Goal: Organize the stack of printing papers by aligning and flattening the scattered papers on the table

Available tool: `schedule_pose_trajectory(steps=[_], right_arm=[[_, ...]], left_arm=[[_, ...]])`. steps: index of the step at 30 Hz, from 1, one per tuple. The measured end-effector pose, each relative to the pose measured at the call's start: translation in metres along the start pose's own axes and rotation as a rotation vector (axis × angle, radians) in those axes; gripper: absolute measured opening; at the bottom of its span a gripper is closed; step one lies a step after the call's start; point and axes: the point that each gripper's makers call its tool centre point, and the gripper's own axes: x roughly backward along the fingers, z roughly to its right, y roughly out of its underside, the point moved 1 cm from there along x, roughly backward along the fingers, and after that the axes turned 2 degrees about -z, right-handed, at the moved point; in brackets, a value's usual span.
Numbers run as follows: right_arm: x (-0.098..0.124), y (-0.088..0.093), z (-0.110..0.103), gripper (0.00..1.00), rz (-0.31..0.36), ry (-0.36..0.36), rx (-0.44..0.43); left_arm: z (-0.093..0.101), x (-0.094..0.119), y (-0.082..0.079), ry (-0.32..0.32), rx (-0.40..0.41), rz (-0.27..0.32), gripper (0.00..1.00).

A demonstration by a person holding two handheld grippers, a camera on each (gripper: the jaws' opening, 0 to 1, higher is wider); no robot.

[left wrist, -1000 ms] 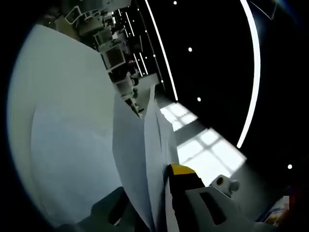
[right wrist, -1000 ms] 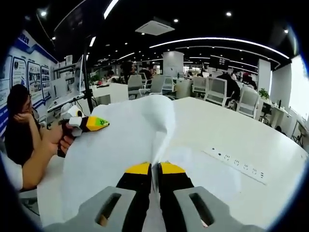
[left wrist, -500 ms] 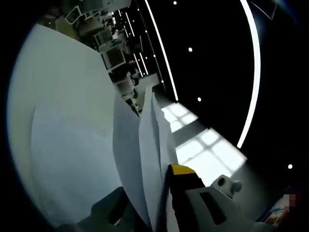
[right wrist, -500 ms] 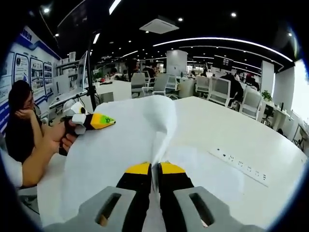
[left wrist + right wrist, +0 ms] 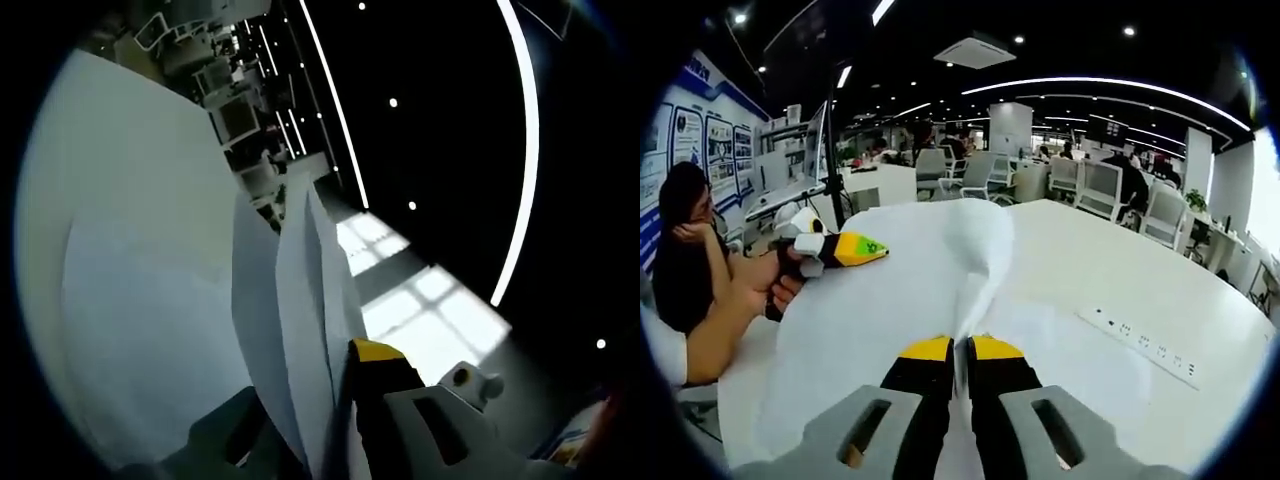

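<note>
A stack of white printing papers (image 5: 890, 300) is lifted off the white table (image 5: 1120, 270) and bows upward in a hump. My right gripper (image 5: 961, 350), with yellow-tipped jaws, is shut on the stack's near edge. In the right gripper view, my left gripper (image 5: 845, 248) sits in a hand at the left and pinches the stack's far left edge. In the left gripper view the papers (image 5: 295, 300) stand edge-on between the jaws of the left gripper (image 5: 325, 385). The sheets hide most of one jaw. The table (image 5: 130, 200) lies to the left there.
A row of sockets (image 5: 1140, 340) is set into the table at the right. A seated person (image 5: 680, 240) is at the far left. Office chairs (image 5: 1090, 185) and desks stand beyond the table's far edge, and a monitor stand (image 5: 825, 150) rises at the left.
In the right gripper view the left gripper has drifted slightly right and the paper hump has grown. In the left gripper view the sheets have fanned and leaned further left.
</note>
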Motion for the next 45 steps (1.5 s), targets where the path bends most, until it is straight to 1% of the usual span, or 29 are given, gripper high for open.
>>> schedule_pose_trajectory(steps=[10,13,19,27,33,36,38,41,43,45], right_arm=[[-0.003,0.000,-0.006,0.02,-0.006,-0.009,0.019],[-0.004,0.001,-0.008,0.02,-0.011,-0.005,0.088],[-0.005,0.003,-0.013,0.01,-0.022,-0.009,0.140],[-0.005,0.002,-0.016,0.01,-0.023,-0.016,0.133],[-0.004,0.000,-0.015,0.03,-0.015,-0.018,0.117],[-0.003,0.000,-0.012,0.07,-0.010,-0.019,0.111],[0.000,-0.004,-0.006,0.11,0.015,-0.007,0.110],[0.008,-0.010,0.003,0.14,0.057,0.009,0.109],[0.014,-0.014,0.013,0.17,0.084,0.047,0.106],[0.018,-0.015,0.021,0.19,0.097,0.066,0.106]], left_arm=[[0.000,-0.001,-0.002,0.002,-0.002,0.001,0.09],[0.000,-0.001,-0.002,0.003,-0.003,0.001,0.09],[0.001,0.000,0.000,0.005,-0.007,0.003,0.10],[0.002,0.000,-0.001,0.007,-0.010,0.005,0.10],[0.003,0.000,-0.001,0.005,-0.026,0.008,0.06],[0.004,0.000,-0.003,0.015,-0.025,0.012,0.06],[0.004,0.000,-0.005,0.016,-0.027,0.016,0.06],[0.005,0.000,-0.006,0.018,-0.029,0.015,0.06],[0.005,0.000,-0.006,0.019,-0.031,0.014,0.06],[0.006,0.000,-0.006,0.022,-0.030,0.014,0.06]])
